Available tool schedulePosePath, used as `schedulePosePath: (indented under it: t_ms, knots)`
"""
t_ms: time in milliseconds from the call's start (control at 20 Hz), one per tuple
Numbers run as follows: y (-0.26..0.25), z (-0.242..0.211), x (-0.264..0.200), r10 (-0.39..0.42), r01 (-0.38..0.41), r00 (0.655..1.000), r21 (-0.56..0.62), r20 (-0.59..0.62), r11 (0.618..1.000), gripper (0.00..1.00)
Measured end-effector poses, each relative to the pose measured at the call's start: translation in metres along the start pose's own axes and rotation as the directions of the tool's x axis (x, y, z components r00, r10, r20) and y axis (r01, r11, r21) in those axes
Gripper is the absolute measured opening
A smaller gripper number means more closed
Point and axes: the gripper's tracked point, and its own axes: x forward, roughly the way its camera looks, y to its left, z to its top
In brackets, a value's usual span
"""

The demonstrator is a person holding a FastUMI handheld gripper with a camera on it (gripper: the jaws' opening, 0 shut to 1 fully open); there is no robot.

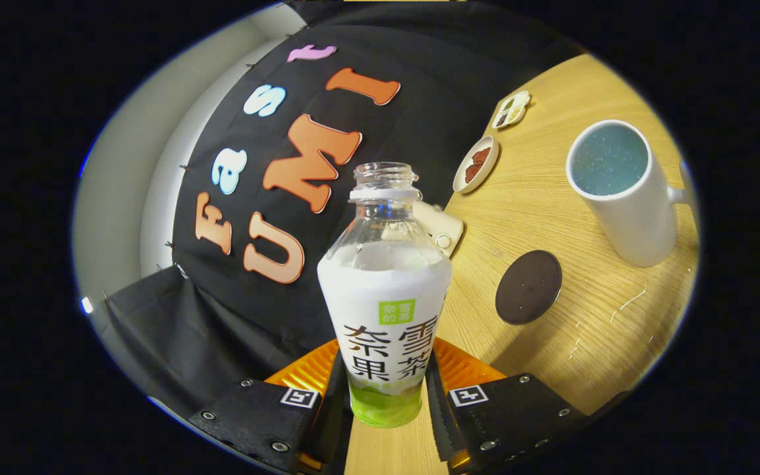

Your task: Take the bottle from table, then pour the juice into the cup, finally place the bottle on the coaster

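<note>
The tongs (385, 396) grip the uncapped bottle (385, 290) by its lower body, one finger pressing each side, holding it above the tilted-looking wooden bench (551, 218), with the dark coaster (528, 287) and white cup (624, 191) beyond.

bottle (385, 316) label, seemingly "奈雪果茶"

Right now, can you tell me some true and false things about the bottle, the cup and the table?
1. The bottle has no cap on. True.
2. The gripper is open and far from the bottle. False: both fingers press on the bottle near its base.
3. The bottle stands on the coaster. False: the dark round coaster is bare, beside the bottle.
4. The white cup sits on the wooden table beyond the coaster. True.
</note>
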Motion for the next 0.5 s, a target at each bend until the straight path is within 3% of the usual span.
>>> schedulePosePath:
  t_ms: [400, 500]
  knots:
    - [-0.001, 0.018, -0.005, 0.002, -0.016, 0.998, 0.257, 0.056, 0.966, 0.58]
    - [0.001, 0.027, -0.006, 0.020, -0.052, 0.995, 0.326, 0.101, 0.944, 0.58]
